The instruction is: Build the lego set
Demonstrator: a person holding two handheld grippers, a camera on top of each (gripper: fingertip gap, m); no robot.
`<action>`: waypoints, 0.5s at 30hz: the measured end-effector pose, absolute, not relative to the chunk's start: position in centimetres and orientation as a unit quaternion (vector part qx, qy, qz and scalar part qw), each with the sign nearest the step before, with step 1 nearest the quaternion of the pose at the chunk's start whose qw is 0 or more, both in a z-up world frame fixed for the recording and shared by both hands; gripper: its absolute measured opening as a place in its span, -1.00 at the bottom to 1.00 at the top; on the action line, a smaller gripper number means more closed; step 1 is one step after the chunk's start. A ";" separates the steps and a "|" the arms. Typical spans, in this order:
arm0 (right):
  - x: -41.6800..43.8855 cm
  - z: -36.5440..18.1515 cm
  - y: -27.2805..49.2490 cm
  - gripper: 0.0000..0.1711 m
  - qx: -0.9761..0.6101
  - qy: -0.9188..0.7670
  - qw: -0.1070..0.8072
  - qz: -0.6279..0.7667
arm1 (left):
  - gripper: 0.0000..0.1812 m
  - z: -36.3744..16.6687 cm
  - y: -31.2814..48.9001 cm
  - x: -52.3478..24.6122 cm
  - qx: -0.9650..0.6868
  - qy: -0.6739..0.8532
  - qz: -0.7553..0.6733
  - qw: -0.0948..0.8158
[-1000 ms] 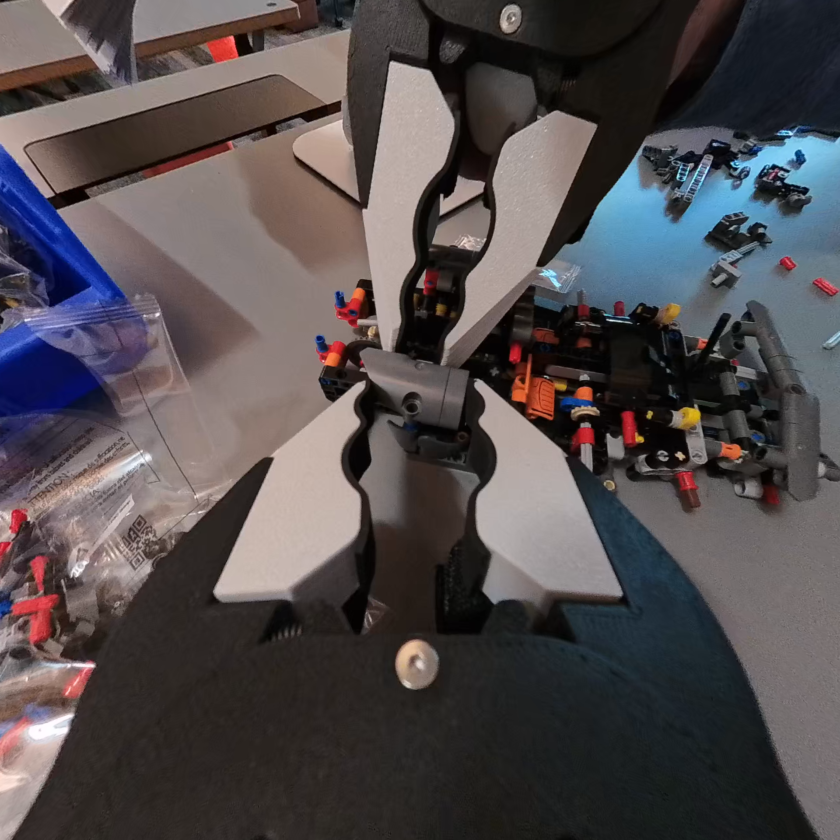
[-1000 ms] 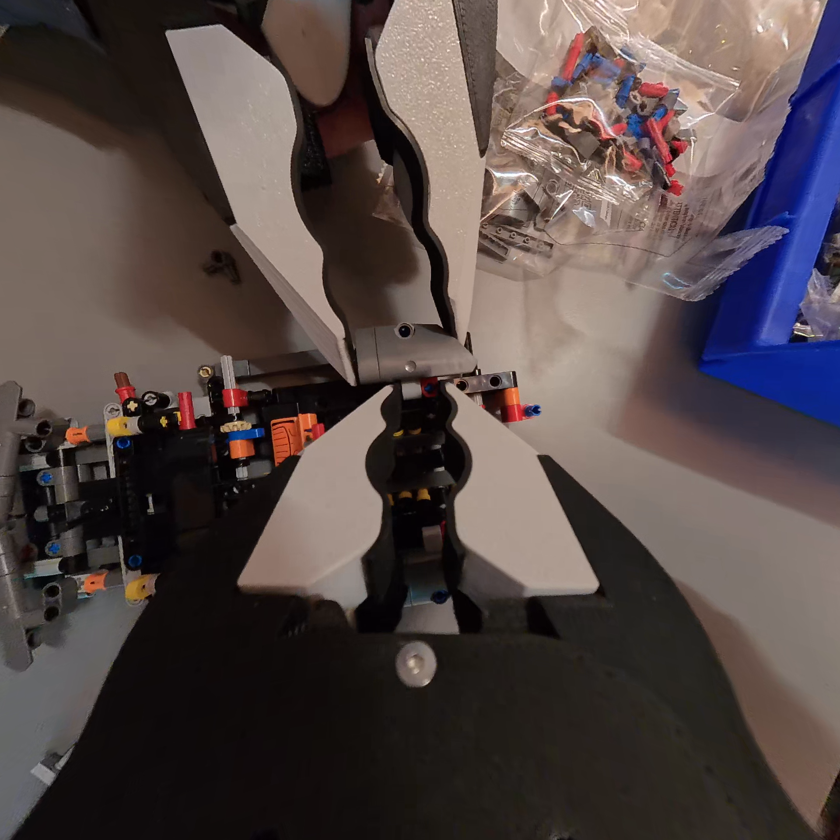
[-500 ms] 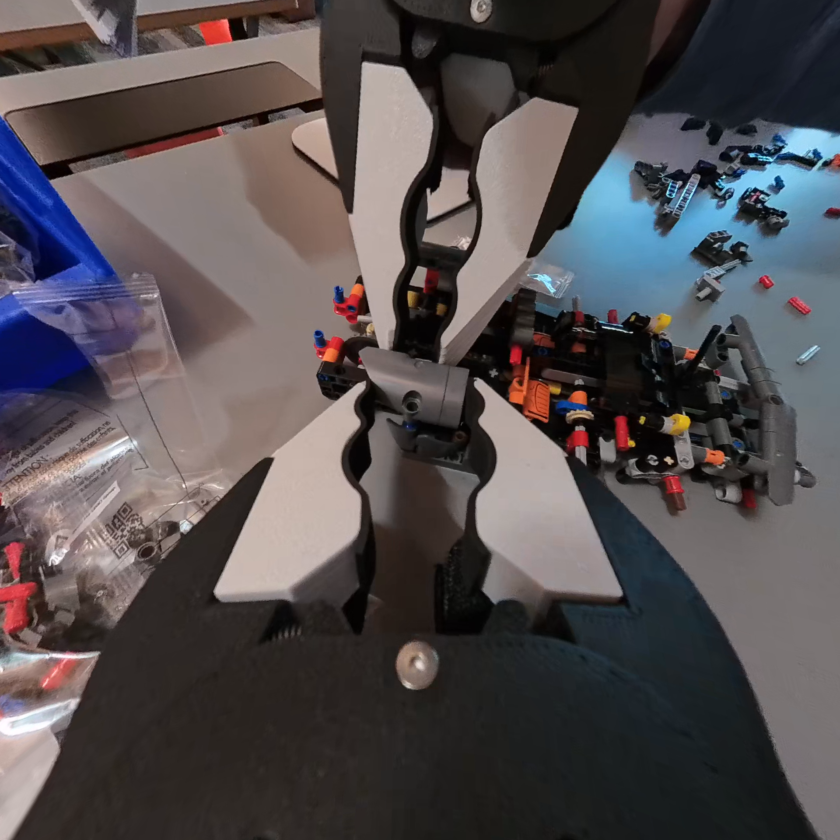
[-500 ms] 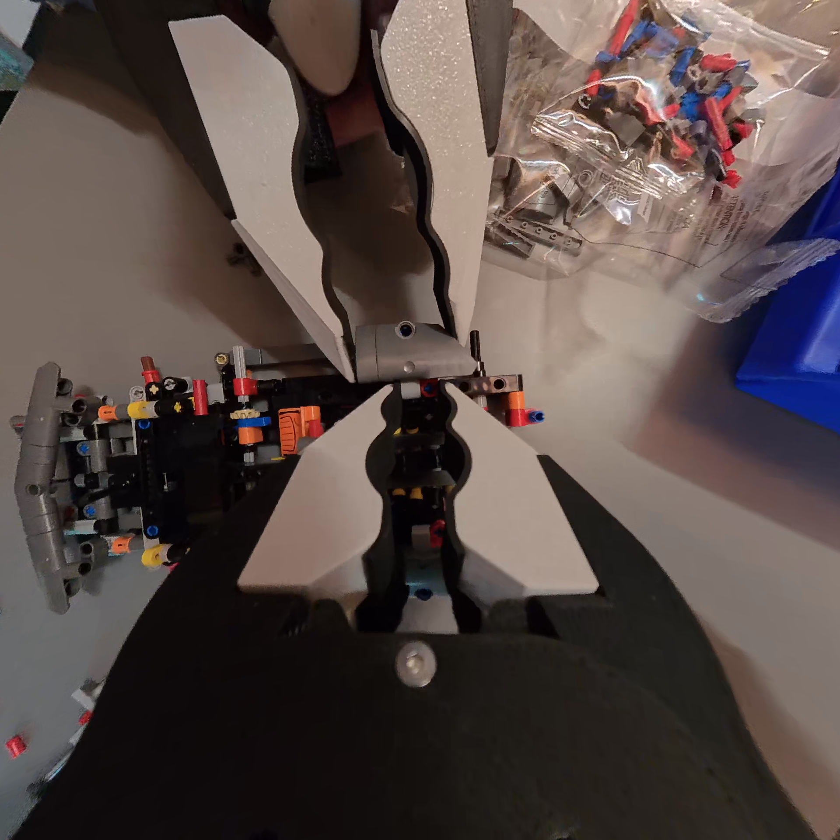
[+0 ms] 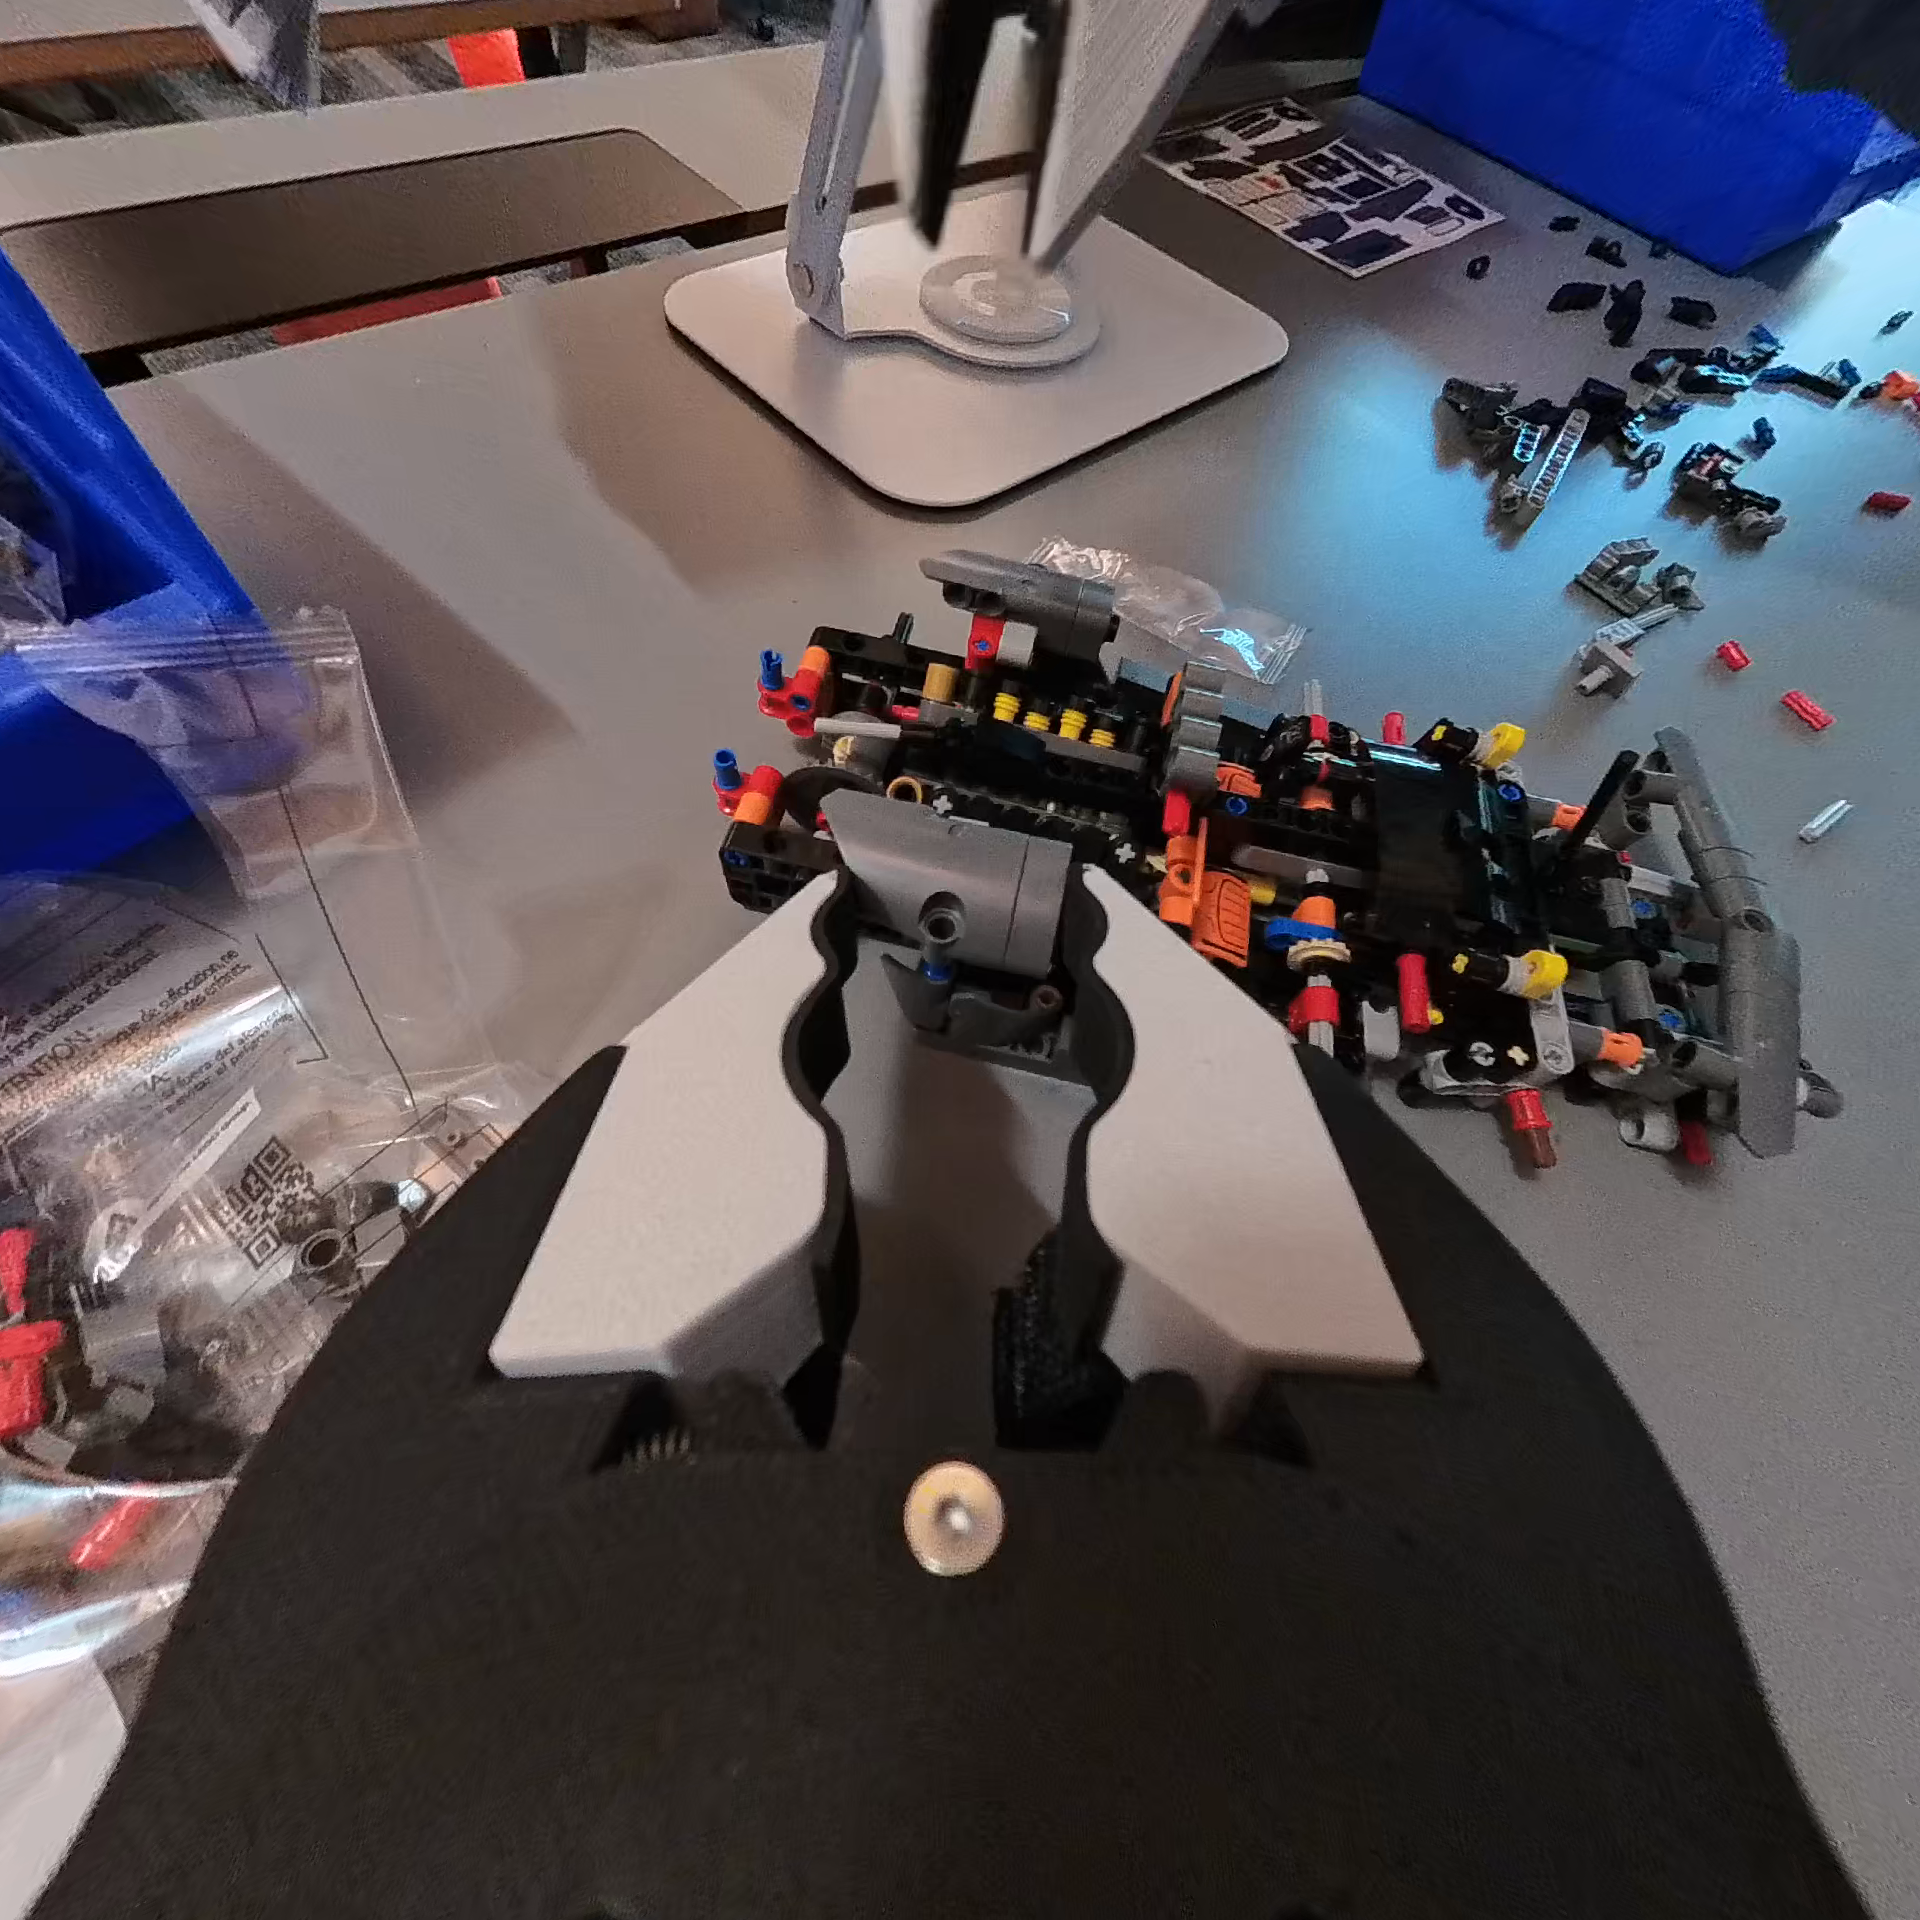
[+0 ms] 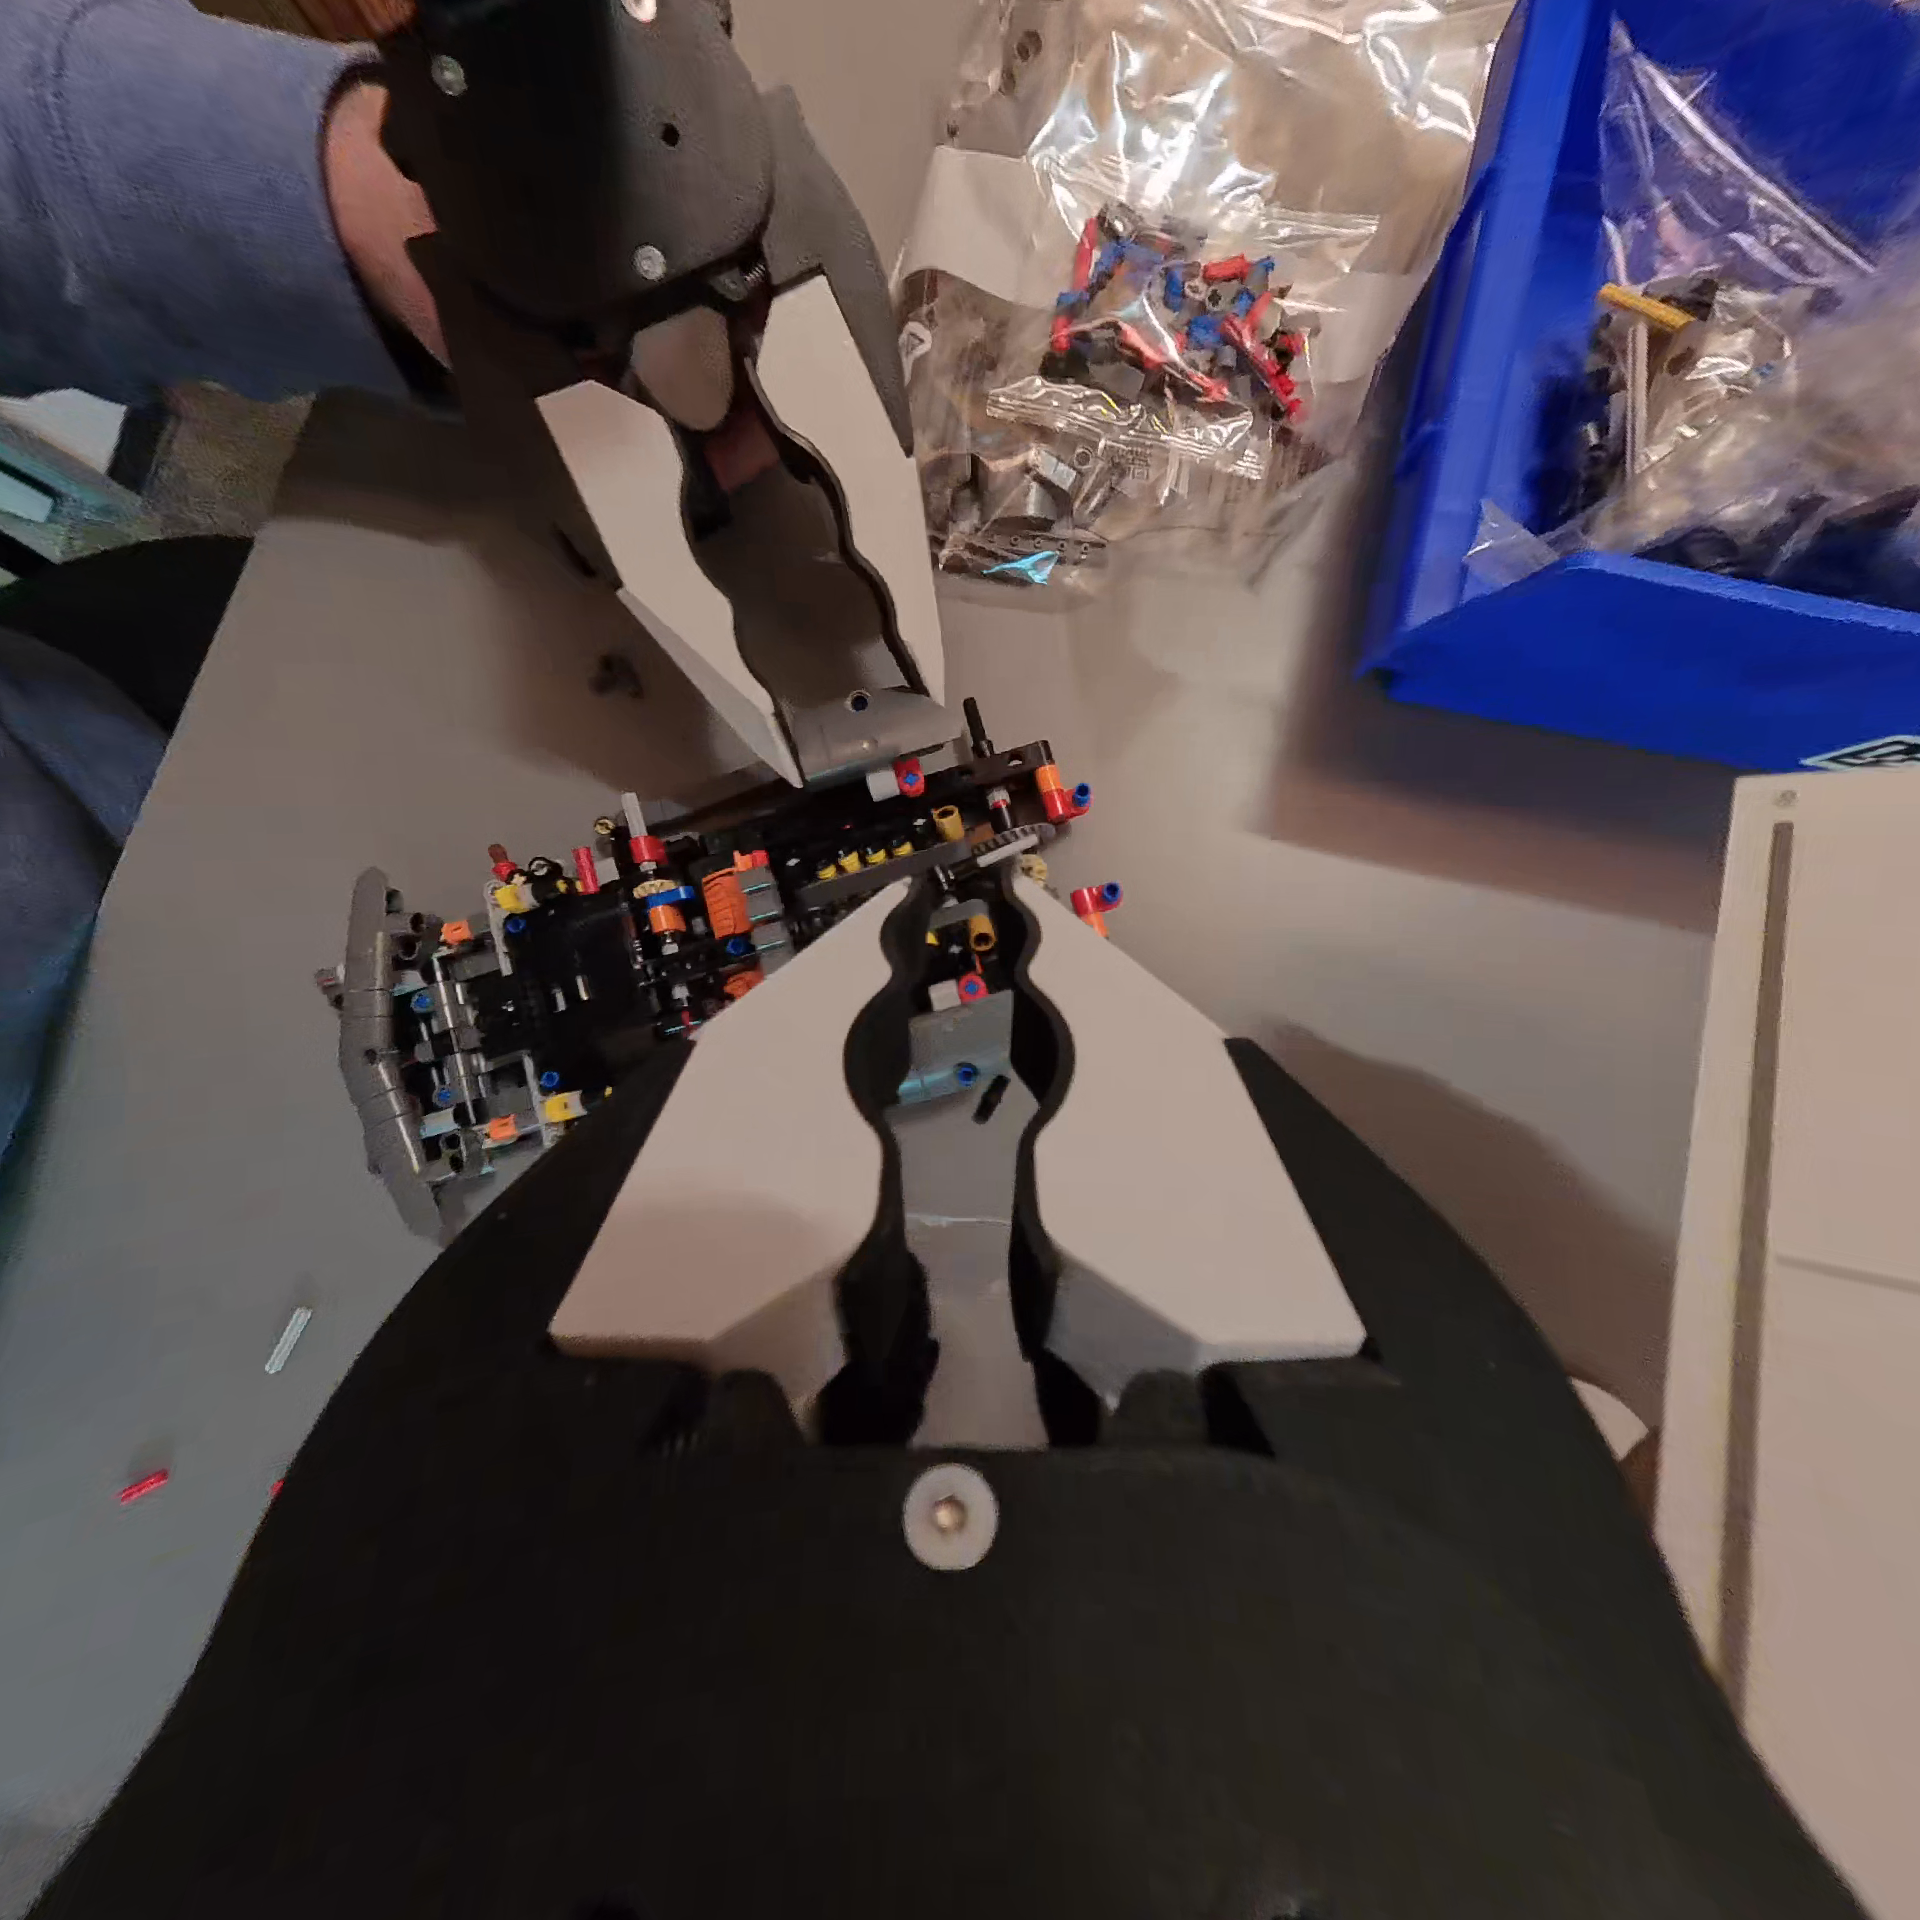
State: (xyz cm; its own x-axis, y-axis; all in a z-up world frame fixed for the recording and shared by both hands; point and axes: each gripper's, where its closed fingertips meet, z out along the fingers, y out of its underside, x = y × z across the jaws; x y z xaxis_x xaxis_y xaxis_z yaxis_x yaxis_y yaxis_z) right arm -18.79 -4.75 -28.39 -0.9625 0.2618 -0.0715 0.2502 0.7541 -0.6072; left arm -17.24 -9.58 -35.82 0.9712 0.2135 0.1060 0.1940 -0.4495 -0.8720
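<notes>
- Now we see the left tongs clamped on a grey curved panel at the near edge of the lego chassis; the tips press the panel's two sides, with a blue-tipped pin just beneath it.
- From the right wrist view, those left tongs come in from 11 o'clock, tilted steeply down, with a hand in a blue sleeve gripping the black body behind them.
- Our right tongs stand slightly apart, empty, hovering above the chassis; between the fingers we look down on a second grey panel mounted on the model's other side. We cannot tell whether the tips touch anything.
- In the left view the right tongs hang blurred at 12 o'clock, well above the model, in front of a silver stand.
- The chassis lies on the grey desk, its long axis running from 9 towards 3 o'clock, with a grey bumper bar at the far right end.
- Loose parts are scattered at 2 o'clock, clear bags of pieces lie at 8 o'clock, and a blue bin sits at 2 o'clock in the right view.
</notes>
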 end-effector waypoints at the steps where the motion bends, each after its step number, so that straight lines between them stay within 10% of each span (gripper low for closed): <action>1: -18.4 -28.2 -4.6 -0.90 -0.139 -0.935 0.012 0.327 | -0.58 -35.8 -9.6 -17.2 -0.851 -0.119 0.010 0.511; 15: -16.1 -28.8 -4.0 -0.94 -0.156 -0.930 0.030 0.332 | -0.59 -35.9 -9.7 -17.1 -0.852 -0.122 0.010 0.510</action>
